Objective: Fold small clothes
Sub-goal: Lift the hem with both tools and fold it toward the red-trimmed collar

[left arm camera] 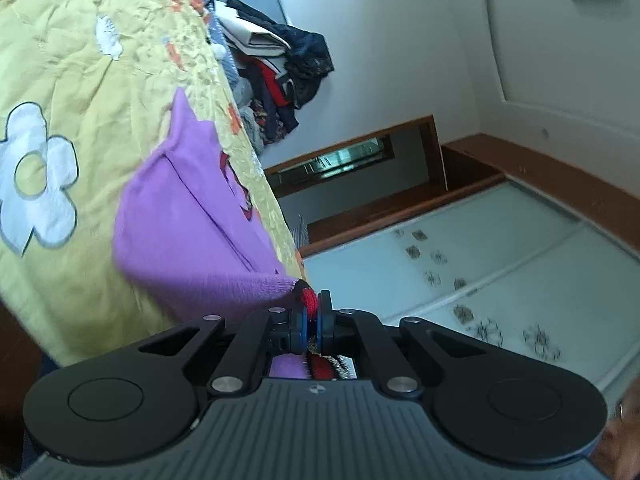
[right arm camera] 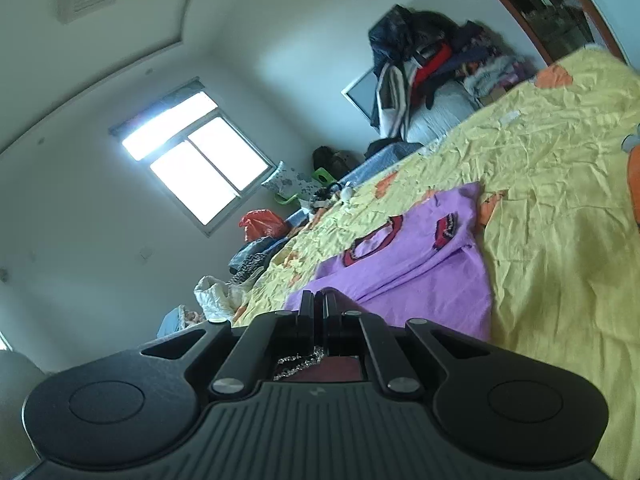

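Observation:
A small purple knit sweater point(left arm camera: 188, 240) with red and black trim lies on a yellow bedspread point(left arm camera: 80, 92). My left gripper point(left arm camera: 315, 308) is shut on its red-edged hem corner, lifting that edge off the bed. In the right wrist view the same purple sweater point(right arm camera: 420, 264) lies flat, its red-trimmed neck opening and one cuff facing up. My right gripper point(right arm camera: 320, 304) is shut on the sweater's near edge, and trim with a silvery chain shows behind its closed jaws.
A heap of dark and red clothes point(right arm camera: 424, 60) is piled at the far end of the bed. Bags and loose items point(right arm camera: 256, 240) crowd the bed's side under a bright window point(right arm camera: 196, 160). A wardrobe with glass doors point(left arm camera: 500, 264) stands opposite.

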### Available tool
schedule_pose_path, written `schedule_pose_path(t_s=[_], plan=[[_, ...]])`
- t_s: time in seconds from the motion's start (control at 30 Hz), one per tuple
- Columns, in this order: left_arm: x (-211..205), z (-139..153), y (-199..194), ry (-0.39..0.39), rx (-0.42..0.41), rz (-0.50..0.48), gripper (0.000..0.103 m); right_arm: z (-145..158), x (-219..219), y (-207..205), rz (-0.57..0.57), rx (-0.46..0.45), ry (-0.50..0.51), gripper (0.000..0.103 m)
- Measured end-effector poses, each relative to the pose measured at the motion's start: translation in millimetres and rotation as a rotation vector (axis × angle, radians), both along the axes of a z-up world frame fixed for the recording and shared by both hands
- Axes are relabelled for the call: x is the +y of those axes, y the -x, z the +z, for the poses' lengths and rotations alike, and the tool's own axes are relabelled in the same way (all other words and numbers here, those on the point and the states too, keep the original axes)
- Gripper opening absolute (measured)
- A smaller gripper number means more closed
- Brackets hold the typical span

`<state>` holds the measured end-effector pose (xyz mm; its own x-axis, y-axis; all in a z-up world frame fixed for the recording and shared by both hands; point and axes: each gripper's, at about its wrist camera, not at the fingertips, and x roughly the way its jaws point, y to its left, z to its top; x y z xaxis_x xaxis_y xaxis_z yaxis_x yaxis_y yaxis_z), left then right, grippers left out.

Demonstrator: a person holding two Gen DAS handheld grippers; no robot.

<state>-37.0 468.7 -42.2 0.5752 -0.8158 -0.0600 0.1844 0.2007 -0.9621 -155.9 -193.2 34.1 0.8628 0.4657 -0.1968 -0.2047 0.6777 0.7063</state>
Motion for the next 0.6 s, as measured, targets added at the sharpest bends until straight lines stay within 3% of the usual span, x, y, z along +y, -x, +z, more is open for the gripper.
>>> schedule_pose_path(t_s=[0.17,0.4,0.6], plan=[[-6.0,-20.3,-79.7,0.039,0.073,0.002,0.004,-22.7,-22.4,-79.2,-0.032,0.086,-0.034,0.004],[-33.5,-34.2,-191.6,-0.062,0.168,-0.028,0.004,-63.9,-46.6,-180.9,-0.063,0.226,-0.083,0.004],[-43.3,-33.3,-252.6,-0.088,0.195,-0.042,0.004,-69.7,-59.1,-232.0,-0.083,0.276,-0.108,0.004]])
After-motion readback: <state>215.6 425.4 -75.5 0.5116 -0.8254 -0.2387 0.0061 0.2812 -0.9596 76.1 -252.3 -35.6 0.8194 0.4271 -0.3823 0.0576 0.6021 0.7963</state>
